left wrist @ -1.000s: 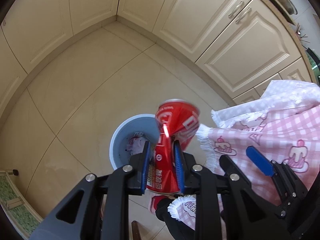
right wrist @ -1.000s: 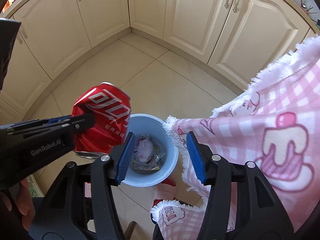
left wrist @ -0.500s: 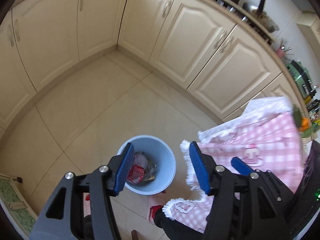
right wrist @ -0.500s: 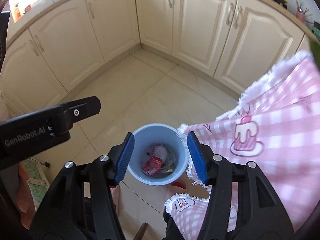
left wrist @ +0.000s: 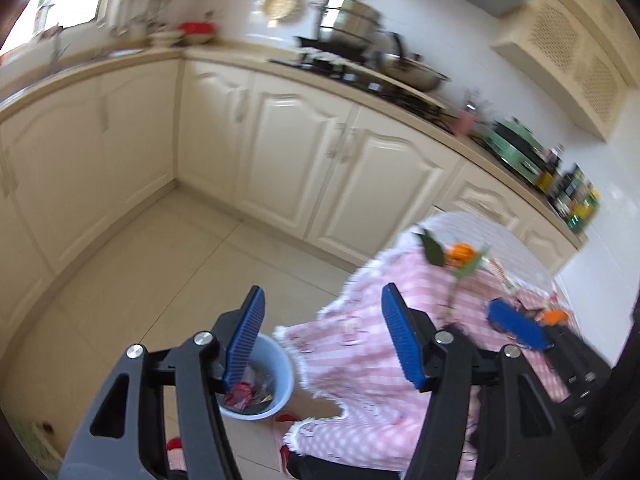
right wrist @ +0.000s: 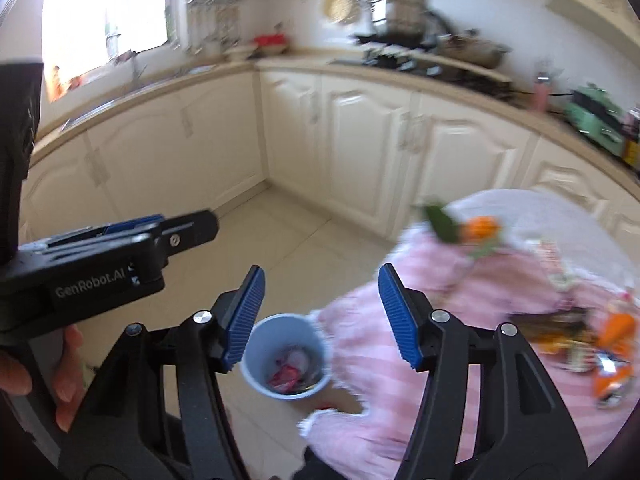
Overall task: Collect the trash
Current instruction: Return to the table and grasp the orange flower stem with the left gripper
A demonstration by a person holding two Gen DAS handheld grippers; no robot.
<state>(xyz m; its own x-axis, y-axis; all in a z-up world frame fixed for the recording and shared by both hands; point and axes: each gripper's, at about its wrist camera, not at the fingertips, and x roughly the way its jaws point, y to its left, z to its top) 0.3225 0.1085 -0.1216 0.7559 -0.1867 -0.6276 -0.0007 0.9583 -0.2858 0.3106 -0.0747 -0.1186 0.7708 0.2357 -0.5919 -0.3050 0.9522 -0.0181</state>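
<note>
A light blue trash bin [right wrist: 286,356] stands on the tiled floor beside the table; the crushed red can [right wrist: 285,376] lies inside it with other wrappers. The bin also shows in the left wrist view [left wrist: 276,376], partly behind a finger. My left gripper [left wrist: 323,332] is open and empty, high above the bin and table edge; it also shows in the right wrist view [right wrist: 120,240]. My right gripper [right wrist: 320,312] is open and empty, above the bin. Orange and shiny wrappers [right wrist: 608,356] lie on the pink checked tablecloth [right wrist: 460,320] at right.
An orange flower with green leaves [right wrist: 472,228] lies on the table's far edge. Cream kitchen cabinets [right wrist: 360,140] wrap around the room, with pots on the counter [left wrist: 360,36]. Both views are motion-blurred.
The left gripper opened and the red can dropped into the bin. Both grippers then rose and tilted up, so the counters and the tabletop came into view.
</note>
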